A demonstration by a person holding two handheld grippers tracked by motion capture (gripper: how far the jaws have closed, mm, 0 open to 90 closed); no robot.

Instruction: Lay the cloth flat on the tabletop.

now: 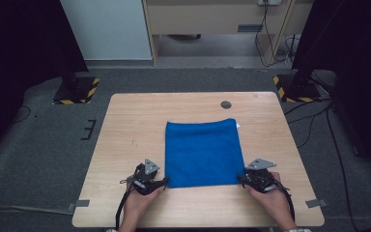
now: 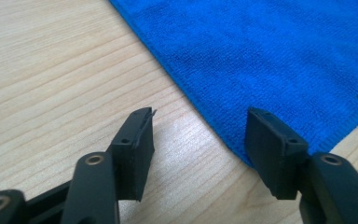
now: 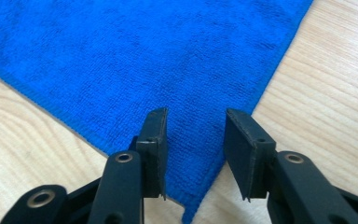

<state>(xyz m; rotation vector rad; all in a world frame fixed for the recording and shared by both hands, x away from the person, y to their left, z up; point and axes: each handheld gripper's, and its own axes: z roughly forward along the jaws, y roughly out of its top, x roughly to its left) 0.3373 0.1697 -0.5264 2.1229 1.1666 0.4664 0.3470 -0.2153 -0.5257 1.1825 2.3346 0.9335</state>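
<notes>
Two grippers are down at the near edge of the wooden table [image 1: 125,125], one at each near corner of a blue microfibre cloth [image 1: 202,152] that lies flat in the middle of the tabletop, a little towards the person. On the left side, the left gripper [image 1: 160,182] sits at the cloth's near left corner, held in the left hand [image 1: 137,200]. Its own view shows the jaws apart with a clear gap: one black pad is over bare wood, the other is at the hemmed edge of the cloth [image 2: 279,56], and nothing is pinched between them. Over on the right, the right gripper [image 1: 242,179], in the right hand [image 1: 270,198], is at the near right corner. Its view looks straight along the jaws, which straddle the pointed corner of the cloth [image 3: 158,56]; they stand part-way open with blue fabric showing in the gap, and the pads are not pressing it. The cloth lies smooth and flat on the wood. A small dark round cap [image 1: 226,104] sits in the tabletop beyond the cloth's far edge.
</notes>
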